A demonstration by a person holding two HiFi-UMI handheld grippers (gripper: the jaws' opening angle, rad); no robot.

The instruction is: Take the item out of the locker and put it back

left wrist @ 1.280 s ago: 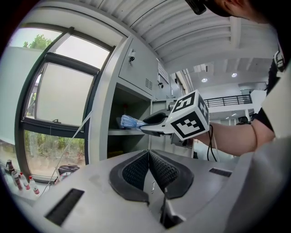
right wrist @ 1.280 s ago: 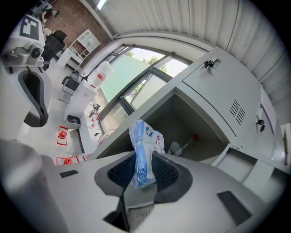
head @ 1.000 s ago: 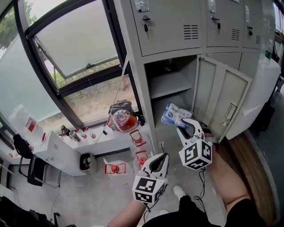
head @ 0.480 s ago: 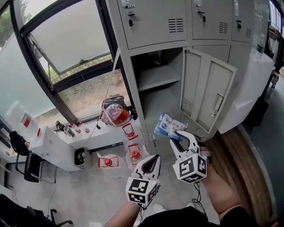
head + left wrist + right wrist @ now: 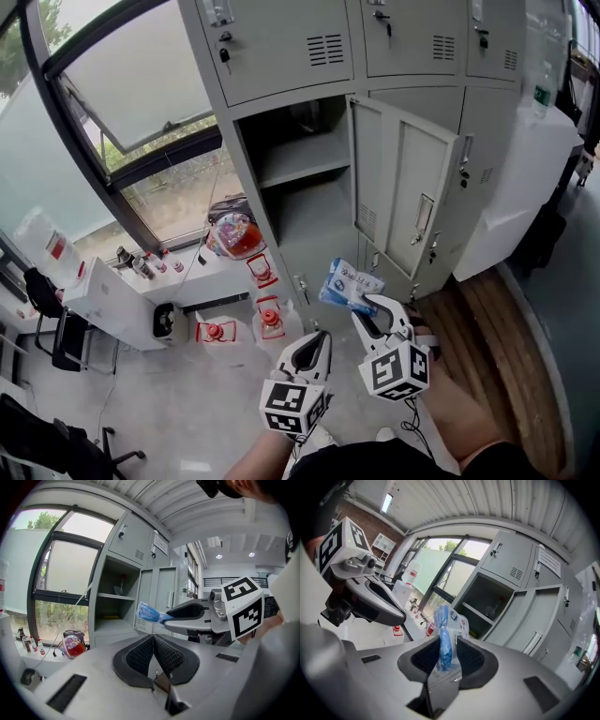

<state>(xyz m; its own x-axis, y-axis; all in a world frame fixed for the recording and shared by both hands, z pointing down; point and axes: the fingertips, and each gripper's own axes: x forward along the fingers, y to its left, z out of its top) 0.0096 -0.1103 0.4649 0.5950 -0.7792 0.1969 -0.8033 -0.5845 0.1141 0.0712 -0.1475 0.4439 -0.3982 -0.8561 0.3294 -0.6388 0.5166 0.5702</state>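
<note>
one blue-and-white packet [image 5: 443,637] pinched upright between the pads of the right gripper [image 5: 367,309], jaws part closed on it, top of packet projecting past the tips. print on packet: small blue emblem and lines of text, too small to read. left gripper [image 5: 153,637] just left of the right one, jaws closed tip to tip, nothing between. black-and-white square markers on both cubes. open locker compartment [image 5: 300,197] ahead of and above the right gripper, door [image 5: 403,187] swung out to its right. paper label [image 5: 222,11] on the upper door, not legible. compared with one second ago: packet drawn further out from the compartment mouth, both grippers further back from the locker.
</note>
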